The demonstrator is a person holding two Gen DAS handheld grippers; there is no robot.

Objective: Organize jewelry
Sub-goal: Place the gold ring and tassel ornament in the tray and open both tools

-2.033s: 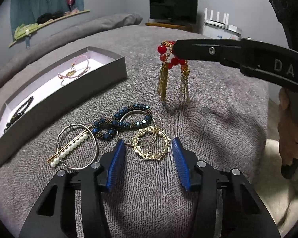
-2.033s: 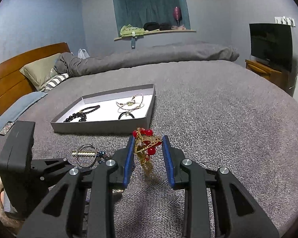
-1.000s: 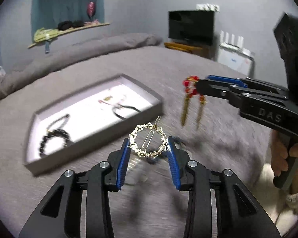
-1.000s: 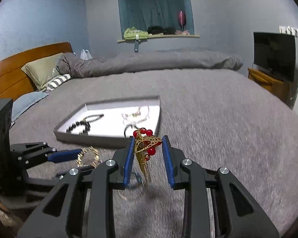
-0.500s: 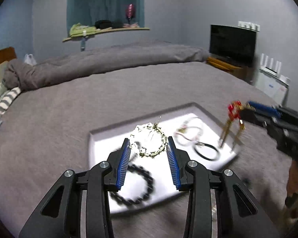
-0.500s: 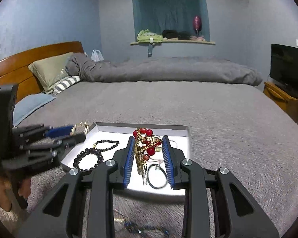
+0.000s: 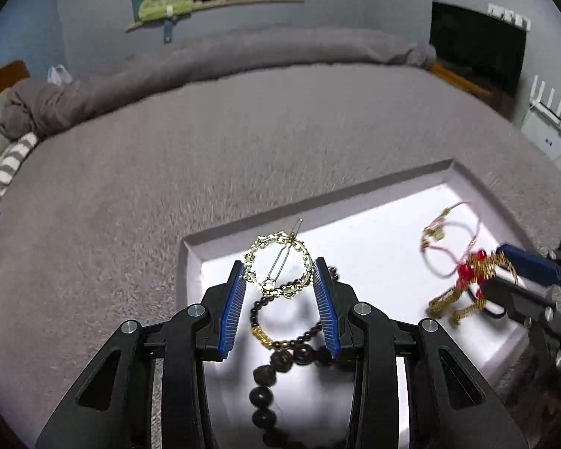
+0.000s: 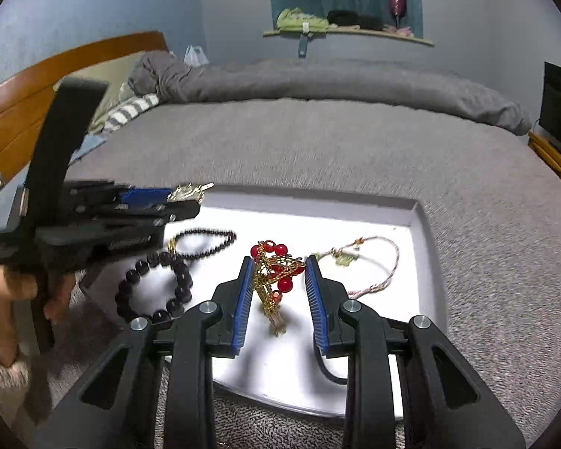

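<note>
A shallow grey tray [image 7: 355, 191] [image 8: 424, 224] with a white floor lies on the grey bed. My left gripper [image 7: 279, 275] is shut on a round gold hair clip [image 7: 278, 271], held above the tray's left end. My right gripper [image 8: 276, 275] is shut on red-bead earrings with gold tassels [image 8: 275, 267] [image 7: 467, 280], hanging over the tray's middle. Inside the tray lie a large dark bead bracelet [image 8: 157, 288] [image 7: 265, 378], a thin dark bead bracelet [image 8: 205, 241] [image 7: 291, 321], a pink cord bracelet [image 8: 370, 262] [image 7: 448, 243] and a black ring [image 8: 327, 372], partly hidden by my right fingers.
A rolled grey duvet [image 8: 318, 82] lies across the far side of the bed. Pillows [image 8: 131, 106] and a wooden headboard [image 8: 26, 93] are at the left. A television [image 7: 475, 45] stands on a low cabinet to the right. A hand [image 8: 3, 307] holds the left gripper.
Both grippers carried their jewelry from the loose pile on the blanket over the tray and lowered. The tray now fills the lower part of both views.
</note>
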